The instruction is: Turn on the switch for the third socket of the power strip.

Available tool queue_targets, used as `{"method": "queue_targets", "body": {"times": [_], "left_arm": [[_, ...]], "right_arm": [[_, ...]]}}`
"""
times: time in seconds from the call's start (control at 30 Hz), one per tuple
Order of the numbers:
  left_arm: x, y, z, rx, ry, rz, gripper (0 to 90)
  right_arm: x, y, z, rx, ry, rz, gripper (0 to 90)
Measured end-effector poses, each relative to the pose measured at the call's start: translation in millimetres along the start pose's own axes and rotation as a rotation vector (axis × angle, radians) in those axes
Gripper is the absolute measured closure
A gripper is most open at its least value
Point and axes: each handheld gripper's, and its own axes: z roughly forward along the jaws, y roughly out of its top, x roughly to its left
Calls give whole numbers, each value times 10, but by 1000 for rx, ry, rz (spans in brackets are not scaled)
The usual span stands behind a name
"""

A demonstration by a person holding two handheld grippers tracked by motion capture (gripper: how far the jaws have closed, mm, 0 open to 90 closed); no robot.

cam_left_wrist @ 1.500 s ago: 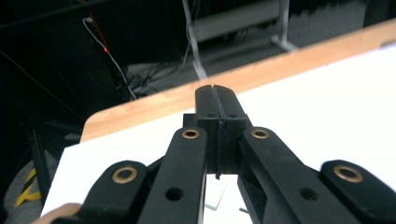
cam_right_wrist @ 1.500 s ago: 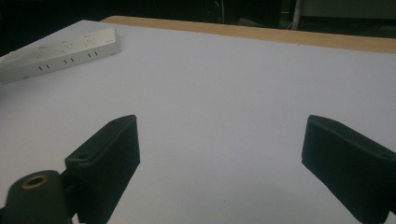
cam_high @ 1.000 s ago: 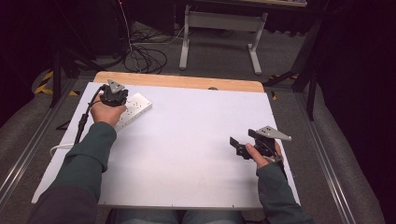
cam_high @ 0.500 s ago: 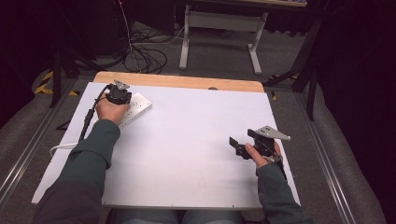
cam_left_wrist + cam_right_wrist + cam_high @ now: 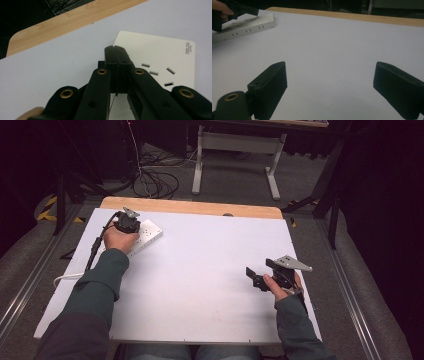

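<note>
Power strip (image 5: pixel 145 236): lying flat near the far-left corner of the white table (image 5: pixel 210 270), angled, white, with socket slots facing up; small printed brand mark at one end in the left gripper view (image 5: pixel 160 62); also lying at far upper left in the right gripper view (image 5: pixel 244 28).

Strip cord (image 5: pixel 65 279): trailing white off the near end of the strip toward the left table edge.

Left gripper (image 5: pixel 127 222): hovering over or resting at the far end of the strip, contact not clear; jaws pressed fully together with nothing between them, tips lying over the strip's edge in the left gripper view (image 5: pixel 117 53).

Left hand (image 5: pixel 120 240): wrapping the gripper body, green sleeve (image 5: pixel 95 295) running back to the bottom edge; black cable hanging beside the wrist.

Right gripper (image 5: pixel 257 277): sitting well apart from the strip, near the right side of the table; jaws spread wide and gripping nothing, bare white surface showing between them (image 5: pixel 329 87); grey three-cornered plate on top.

Right hand (image 5: pixel 277 287): holding that gripper just above the table.

Table edge: showing a pale wooden strip (image 5: pixel 190 207) along the far side.

Beyond: grey floor, tangled black cables (image 5: pixel 150 180), white stand legs (image 5: pixel 235 155).
</note>
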Motion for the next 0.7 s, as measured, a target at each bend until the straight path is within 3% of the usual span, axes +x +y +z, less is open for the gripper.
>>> {"method": "queue_targets", "body": {"times": [0.1,0.33,0.57,0.7], "left_arm": [[-1,-7,6,21,8,22,899],[-22,-3,12,18,8,56,899],[-37,4,21,21,16,67,899],[-30,7,22,23,10,53,899]], "right_arm": [[1,2,3,1,0,0,122],[15,9,11,0,7,-1,122],[15,7,2,0,4,0,122],[16,4,-9,-3,2,0,123]]}}
